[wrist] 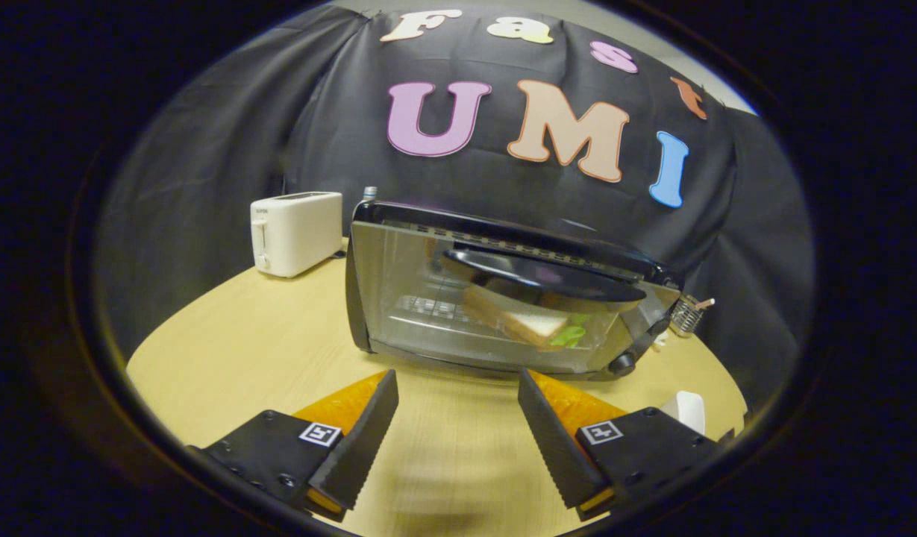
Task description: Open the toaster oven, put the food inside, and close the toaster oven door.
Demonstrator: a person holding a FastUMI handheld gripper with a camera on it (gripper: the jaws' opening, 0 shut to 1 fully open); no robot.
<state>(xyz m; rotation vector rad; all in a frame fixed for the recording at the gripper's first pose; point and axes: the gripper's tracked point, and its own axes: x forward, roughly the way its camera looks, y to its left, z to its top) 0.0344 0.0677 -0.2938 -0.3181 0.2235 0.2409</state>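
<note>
A black toaster oven [656, 280] stands on the round wooden table [242, 350], just beyond my fingers. Its glass door [398, 298] is up against the body, with a black handle [540, 276] running across the upper part. Through the glass I see a sandwich [521, 322] of white bread with green lettuce lying on the rack inside. My gripper [458, 380] is open a short way in front of the oven's lower edge. The fingers are wide apart, with nothing between them but bare tabletop.
A white pop-up toaster [295, 231] sits at the back left of the table. A control knob [622, 364] is at the oven's lower right corner. A small wire holder [686, 315] stands to the oven's right, and a white object [686, 409] lies by my right finger.
</note>
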